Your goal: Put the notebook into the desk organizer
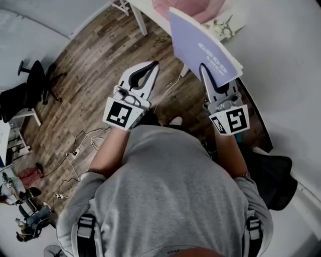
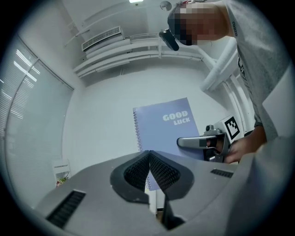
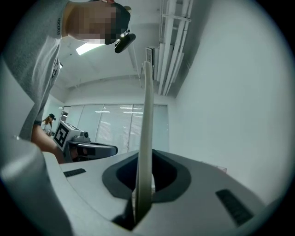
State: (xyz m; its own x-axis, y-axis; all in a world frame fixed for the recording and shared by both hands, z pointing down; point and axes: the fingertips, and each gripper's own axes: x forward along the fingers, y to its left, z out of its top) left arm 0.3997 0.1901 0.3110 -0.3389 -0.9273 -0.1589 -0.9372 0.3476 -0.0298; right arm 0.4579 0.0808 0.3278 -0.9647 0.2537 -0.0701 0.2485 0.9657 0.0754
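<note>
A lilac spiral notebook (image 1: pixel 200 45) printed "GOOD LUCK" is held upright in the air, with my right gripper (image 1: pixel 203 69) shut on its lower edge. In the right gripper view the notebook (image 3: pixel 146 133) shows edge-on between the jaws of that gripper (image 3: pixel 144 186). My left gripper (image 1: pixel 152 67) hangs to the left of it, shut with nothing in it. From the left gripper view, its own tips (image 2: pixel 149 154) meet, and the notebook's cover (image 2: pixel 166 124) faces it beyond them. A pink mesh container (image 1: pixel 186 8), perhaps the organizer, stands on the white table (image 1: pixel 261 55) behind the notebook.
Below lies a wooden floor (image 1: pixel 95 65) with loose cables (image 1: pixel 80 145). A black chair (image 1: pixel 35 80) stands at the left. A white table leg (image 1: pixel 139 17) is at the top. Small items (image 1: pixel 223 27) lie on the table beside the pink container.
</note>
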